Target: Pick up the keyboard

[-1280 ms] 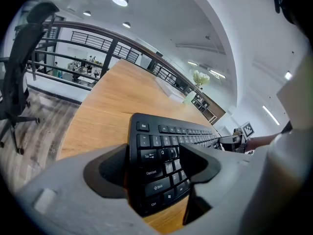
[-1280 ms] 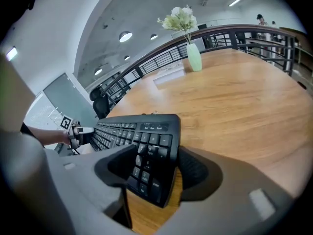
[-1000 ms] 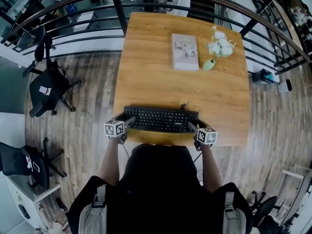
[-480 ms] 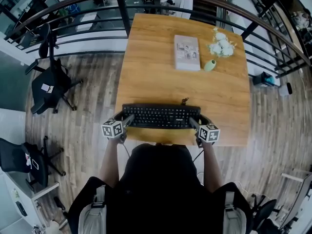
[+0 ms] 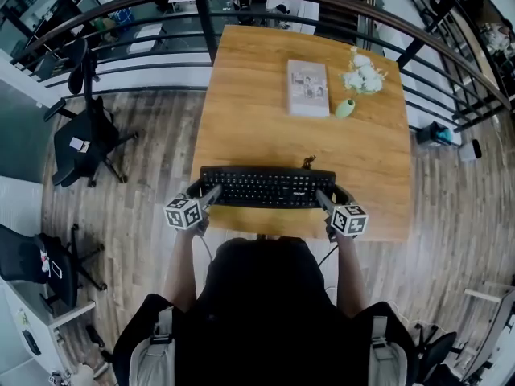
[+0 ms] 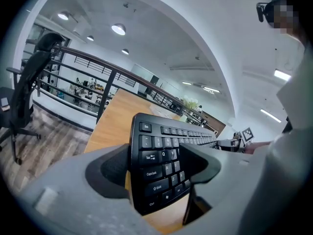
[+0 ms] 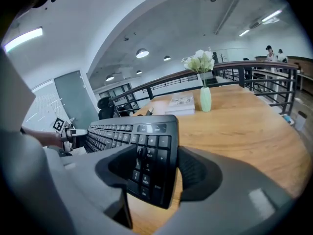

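Observation:
A black keyboard [image 5: 267, 187] lies crosswise over the near edge of the wooden table [image 5: 257, 95]. My left gripper [image 5: 208, 196] is shut on its left end, and my right gripper [image 5: 325, 201] is shut on its right end. In the left gripper view the keyboard [image 6: 161, 151] sits tilted between the jaws of the left gripper [image 6: 159, 168], above the tabletop. The right gripper view has the number-pad end of the keyboard [image 7: 122, 131] clamped in the right gripper [image 7: 156, 173], its lower edge off the wood.
A book [image 5: 308, 87] and a small green vase [image 5: 345, 108] with white flowers [image 5: 364, 75] stand at the far right of the table. A black railing [image 5: 145, 39] runs behind it. Office chairs [image 5: 80, 143] stand on the floor at left.
Both grippers and the keyboard have shifted slightly away from the person and a little right. The keyboard has come up off the table's near edge.

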The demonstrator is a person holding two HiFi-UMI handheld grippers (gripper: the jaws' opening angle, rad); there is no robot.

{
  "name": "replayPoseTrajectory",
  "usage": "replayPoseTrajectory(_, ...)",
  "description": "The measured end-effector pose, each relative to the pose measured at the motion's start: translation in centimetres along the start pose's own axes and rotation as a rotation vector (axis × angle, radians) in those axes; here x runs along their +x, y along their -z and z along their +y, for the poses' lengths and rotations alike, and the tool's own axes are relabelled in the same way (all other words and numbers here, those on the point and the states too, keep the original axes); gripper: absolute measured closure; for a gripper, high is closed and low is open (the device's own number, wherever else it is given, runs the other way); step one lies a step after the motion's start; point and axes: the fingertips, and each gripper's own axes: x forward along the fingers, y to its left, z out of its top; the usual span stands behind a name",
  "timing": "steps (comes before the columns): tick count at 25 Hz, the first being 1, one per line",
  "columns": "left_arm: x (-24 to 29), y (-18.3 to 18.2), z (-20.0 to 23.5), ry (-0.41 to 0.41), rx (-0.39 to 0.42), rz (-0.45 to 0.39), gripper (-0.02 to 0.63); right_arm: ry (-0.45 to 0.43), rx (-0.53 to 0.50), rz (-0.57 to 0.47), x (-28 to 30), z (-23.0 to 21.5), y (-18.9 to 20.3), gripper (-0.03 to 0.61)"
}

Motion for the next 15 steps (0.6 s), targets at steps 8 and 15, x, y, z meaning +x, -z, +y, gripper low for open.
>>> replayPoseTrajectory(8, -1.1, -2.5, -2.2, 0.014, 0.043, -0.071, 0.301, -0.013, -0.038, -0.068, -1.7, 0.2, -2.8, 0.314)
replayPoseTrajectory(15, -1.8, -4.8, -4.0, 0.022, 0.079, -0.116, 0.301, 0.005, -0.050, -0.099, -2.9, -0.1, -4.6, 0.311)
